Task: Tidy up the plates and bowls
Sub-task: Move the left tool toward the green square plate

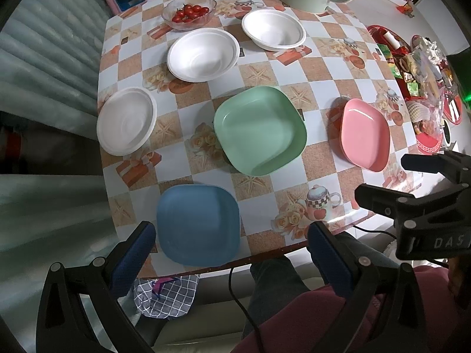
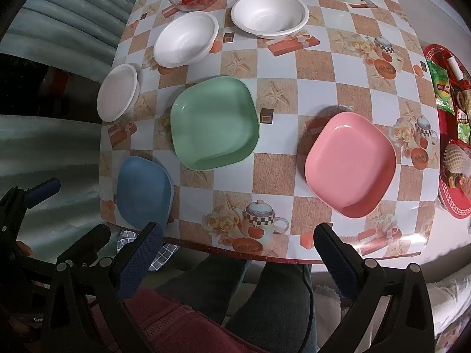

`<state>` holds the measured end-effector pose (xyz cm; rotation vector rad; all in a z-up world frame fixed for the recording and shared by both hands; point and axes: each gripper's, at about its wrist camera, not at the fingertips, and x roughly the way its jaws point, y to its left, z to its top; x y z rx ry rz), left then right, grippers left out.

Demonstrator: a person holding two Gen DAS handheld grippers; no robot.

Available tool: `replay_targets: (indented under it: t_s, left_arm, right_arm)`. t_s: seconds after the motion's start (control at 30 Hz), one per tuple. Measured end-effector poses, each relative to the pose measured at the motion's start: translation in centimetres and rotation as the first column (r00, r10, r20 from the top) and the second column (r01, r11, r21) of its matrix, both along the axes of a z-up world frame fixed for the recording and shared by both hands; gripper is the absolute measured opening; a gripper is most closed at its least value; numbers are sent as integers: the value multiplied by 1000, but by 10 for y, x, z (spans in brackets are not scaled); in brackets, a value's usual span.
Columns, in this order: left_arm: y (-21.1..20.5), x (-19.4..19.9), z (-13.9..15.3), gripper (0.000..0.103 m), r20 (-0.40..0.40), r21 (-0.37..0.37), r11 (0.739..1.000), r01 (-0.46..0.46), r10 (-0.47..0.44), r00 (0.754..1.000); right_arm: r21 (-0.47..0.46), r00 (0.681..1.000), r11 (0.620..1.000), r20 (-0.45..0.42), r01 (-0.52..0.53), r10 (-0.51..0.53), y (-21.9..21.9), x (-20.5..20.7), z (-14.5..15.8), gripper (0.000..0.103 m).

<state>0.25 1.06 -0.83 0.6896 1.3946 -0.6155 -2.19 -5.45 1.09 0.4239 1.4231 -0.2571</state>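
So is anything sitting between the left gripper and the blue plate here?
Nothing visible. The left gripper is open and hangs over the near table edge, and the blue plate lies right ahead between its fingers with only bare tablecloth around it. The green plate sits farther back, apart.

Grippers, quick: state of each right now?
Left gripper: open, empty, above the blue plate.
Right gripper: open, empty, at the near table edge.
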Motion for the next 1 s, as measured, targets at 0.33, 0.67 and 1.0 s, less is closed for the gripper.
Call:
replay_targets:
  t_s: [0.33,0.67,1.0]
  left_arm:
    - [0,1,2,103,65,-72,997,-8,12,998]
    - [1,5,1,103,51,-120,993,-18,24,998]
    - [-1,7,-5,103,-17,-128,991,-27,26,1000]
  right_arm:
    - [-53,1000,999,31,2,-1,-1,0,0,103]
    - [-73,999,997,-31,15,-17,-4,-1,-2,103]
    - [-6,999,999,-33,39,-39,-10,-4,-7,103]
